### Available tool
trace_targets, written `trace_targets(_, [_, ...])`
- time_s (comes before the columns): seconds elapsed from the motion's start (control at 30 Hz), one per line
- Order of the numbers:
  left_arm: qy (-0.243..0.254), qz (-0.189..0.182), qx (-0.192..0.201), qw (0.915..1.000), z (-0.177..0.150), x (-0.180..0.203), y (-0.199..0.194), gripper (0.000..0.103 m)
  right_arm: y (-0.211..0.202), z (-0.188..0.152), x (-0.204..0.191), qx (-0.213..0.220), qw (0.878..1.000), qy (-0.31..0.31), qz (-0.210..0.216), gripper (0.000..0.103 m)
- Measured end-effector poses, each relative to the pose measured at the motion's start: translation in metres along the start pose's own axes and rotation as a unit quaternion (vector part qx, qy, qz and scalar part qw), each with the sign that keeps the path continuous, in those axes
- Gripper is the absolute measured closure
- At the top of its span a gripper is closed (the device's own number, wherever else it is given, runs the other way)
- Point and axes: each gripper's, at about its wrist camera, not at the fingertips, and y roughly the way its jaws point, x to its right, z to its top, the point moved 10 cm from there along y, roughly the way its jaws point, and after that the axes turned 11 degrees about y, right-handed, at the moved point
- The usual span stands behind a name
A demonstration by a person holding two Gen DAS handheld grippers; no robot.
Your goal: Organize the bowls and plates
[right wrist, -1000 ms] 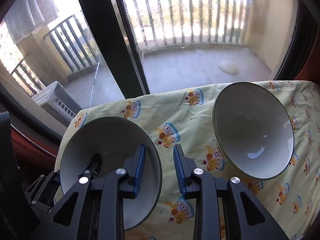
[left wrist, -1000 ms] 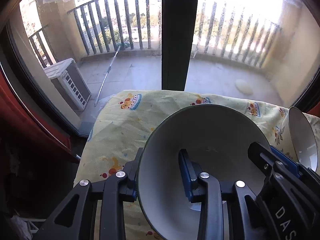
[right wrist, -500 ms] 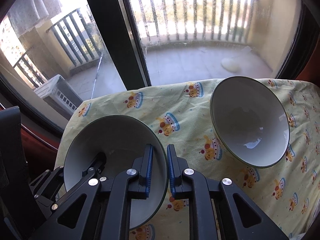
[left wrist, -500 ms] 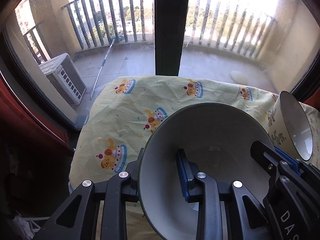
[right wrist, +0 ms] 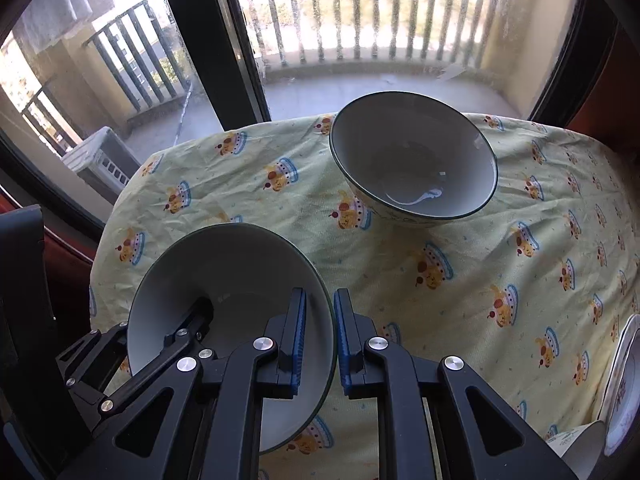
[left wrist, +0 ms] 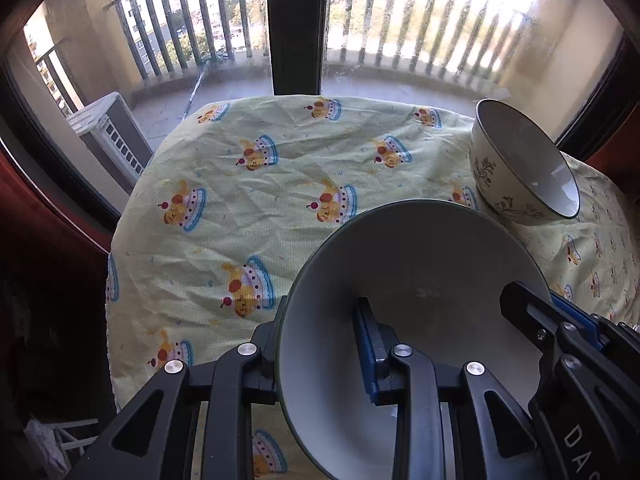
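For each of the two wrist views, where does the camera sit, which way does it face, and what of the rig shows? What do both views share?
Left wrist: behind the left gripper, facing down over the yellow cartoon-print tablecloth toward the balcony window; its fingers clamp the near white green-rimmed bowl.
Right wrist: behind the right gripper, same direction, clamping that bowl's opposite rim.
Shared: that bowl, the far floral-patterned bowl, and each other's gripper.

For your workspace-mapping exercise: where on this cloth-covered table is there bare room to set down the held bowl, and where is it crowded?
The yellow tablecloth lies bare across its left and middle, from the window edge to the held bowl, which the left gripper and right gripper clamp by opposite rims. Bare cloth also lies right of the standing bowl. The near right corner is crowded with dishes.
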Motion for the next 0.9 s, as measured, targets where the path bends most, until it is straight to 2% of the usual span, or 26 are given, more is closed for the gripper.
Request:
trace_targets(0.37, [0.012, -0.027, -0.036, 0.9989, -0.064, 0.046, -0.019, 0.075, -0.029, -0.059, 0.049, -0.038, 0.999, 0.0, -0.022, 0.086])
trace_targets(0.5, [0.028, -0.016, -0.026, 0.9991, -0.068, 0.052, -0.022, 0.075, -0.028, -0.074, 0.061, -0.045, 0.999, 0.007, -0.026, 0.085])
trace_targets(0.7, [0.032, -0.013, -0.024, 0.9991, -0.064, 0.05, -0.021, 0.075, -0.025, -0.07, 0.061, -0.032, 0.999, 0.009, -0.035, 0.082])
trace_targets(0.9, [0.024, -0.005, -0.029, 0.9993, -0.068, 0.049, -0.024, 0.075, -0.026, -0.069, 0.06, -0.038, 0.999, -0.007, -0.031, 0.084])
